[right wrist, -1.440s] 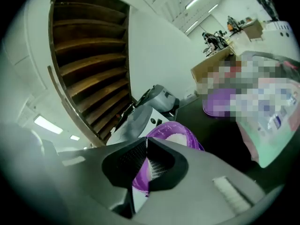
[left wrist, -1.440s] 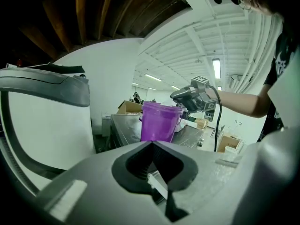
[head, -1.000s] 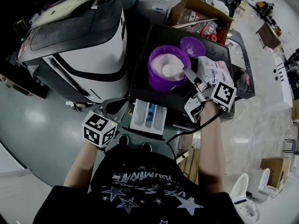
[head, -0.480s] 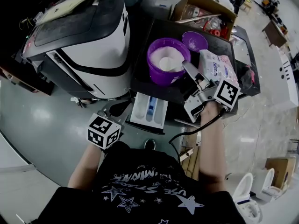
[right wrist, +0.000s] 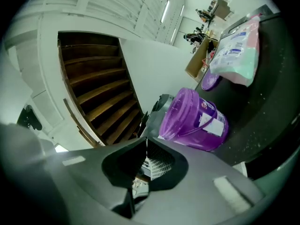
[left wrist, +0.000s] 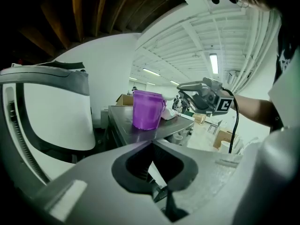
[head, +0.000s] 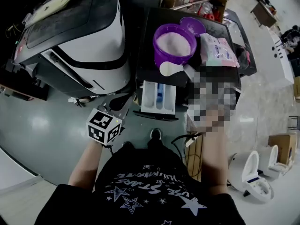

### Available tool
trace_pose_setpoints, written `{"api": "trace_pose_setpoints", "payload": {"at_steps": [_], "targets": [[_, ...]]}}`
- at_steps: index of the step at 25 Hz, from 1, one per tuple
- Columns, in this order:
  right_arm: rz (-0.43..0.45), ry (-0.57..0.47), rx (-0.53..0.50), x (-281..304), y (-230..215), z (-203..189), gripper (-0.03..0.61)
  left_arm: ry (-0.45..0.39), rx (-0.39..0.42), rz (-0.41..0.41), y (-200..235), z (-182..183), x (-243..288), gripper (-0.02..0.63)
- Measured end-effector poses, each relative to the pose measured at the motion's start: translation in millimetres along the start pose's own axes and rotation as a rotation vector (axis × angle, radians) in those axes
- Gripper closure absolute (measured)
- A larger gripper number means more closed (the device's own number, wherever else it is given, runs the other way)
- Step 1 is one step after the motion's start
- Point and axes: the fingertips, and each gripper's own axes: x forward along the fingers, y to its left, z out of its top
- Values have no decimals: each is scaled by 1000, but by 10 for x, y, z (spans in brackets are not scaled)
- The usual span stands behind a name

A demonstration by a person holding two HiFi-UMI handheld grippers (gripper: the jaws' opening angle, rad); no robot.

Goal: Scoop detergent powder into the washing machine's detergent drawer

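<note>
Purple plastic forms the bucket (head: 159, 57) that stands open on the dark top (head: 143, 55). It is filled with white detergent powder (head: 174, 42) almost to the rim. Its purple lid (head: 193, 25) lies just behind it, and a detergent bag (head: 216, 50) lies flat beside it on your right. Below the near edge of the top, the detergent drawer (head: 149, 108) is pulled out. It has a pale compartment on each side and a blue part (head: 160, 93) in the middle. Whether any powder lies in the compartments I cannot tell. The white scoop (head: 169, 68) is between the bucket and the drawer, with its bowl at the near edge of the top and close to both. The bowl looks white all over, so I cannot tell how much powder is in it. Its handle runs to your right, to your right gripper (right wrist: 144, 142), and the jaws are clenched on it. Your left gripper (left wrist: 151, 146) has its jaws closed together with nothing between them. It stays low at the left of the drawer, apart from it, next to the white washing machine (head: 93, 46).
</note>
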Motion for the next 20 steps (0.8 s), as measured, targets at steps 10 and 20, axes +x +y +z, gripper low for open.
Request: {"api": "trace_pose_setpoints", "payload": {"at_steps": [10, 20], "targets": [[-181, -56, -13, -164, -367, -733, 545, 16, -3, -68, 89, -345, -373, 614], [-371, -26, -140, -113, -787, -1073, 545, 48, -7, -98, 125, -556, -456, 614]]}}
